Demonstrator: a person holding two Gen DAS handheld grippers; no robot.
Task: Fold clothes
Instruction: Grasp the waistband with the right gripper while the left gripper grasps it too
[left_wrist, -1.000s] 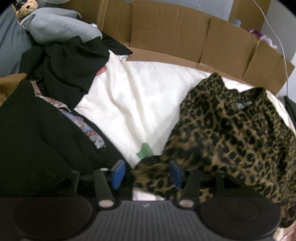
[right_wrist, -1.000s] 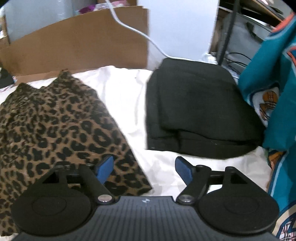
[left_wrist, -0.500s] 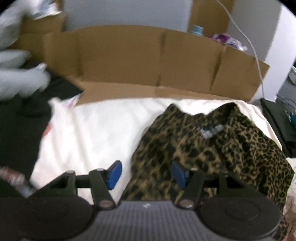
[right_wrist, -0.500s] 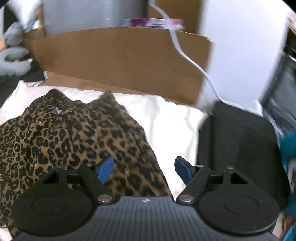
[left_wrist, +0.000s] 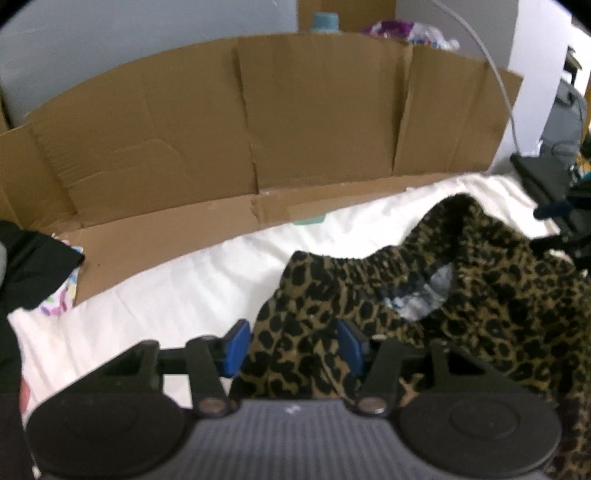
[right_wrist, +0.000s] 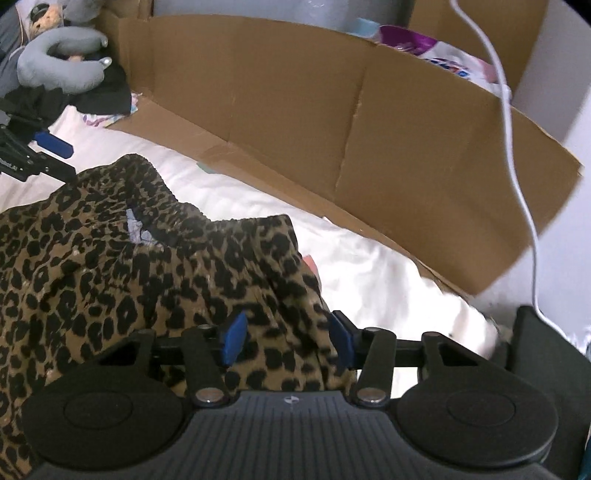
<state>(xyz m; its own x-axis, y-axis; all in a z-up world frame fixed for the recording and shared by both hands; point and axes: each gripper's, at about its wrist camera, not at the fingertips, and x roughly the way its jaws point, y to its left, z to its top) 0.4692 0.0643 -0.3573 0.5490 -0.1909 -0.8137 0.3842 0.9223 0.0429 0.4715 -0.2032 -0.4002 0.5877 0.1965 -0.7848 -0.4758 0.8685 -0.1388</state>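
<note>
A leopard-print garment (left_wrist: 480, 295) lies crumpled on a white sheet (left_wrist: 184, 295), its elastic waistband toward the cardboard. It also shows in the right wrist view (right_wrist: 110, 266). My left gripper (left_wrist: 293, 347) is open, its blue pads on either side of the garment's left waistband corner. My right gripper (right_wrist: 288, 338) is open, with the garment's right waistband corner between its pads. Neither is closed on the cloth. The left gripper's tips show at the left edge of the right wrist view (right_wrist: 48, 155).
A cardboard wall (left_wrist: 258, 129) runs along the far side of the bed. Black clothes (left_wrist: 26, 266) lie at left, with a grey neck pillow (right_wrist: 59, 70). A folded black stack (right_wrist: 546, 354) lies at right. A white cable (right_wrist: 517, 147) hangs over the cardboard.
Both grippers have moved forward to the garment's waistband end, the left from the lower hem, the right from beside the black stack. Both stay open.
</note>
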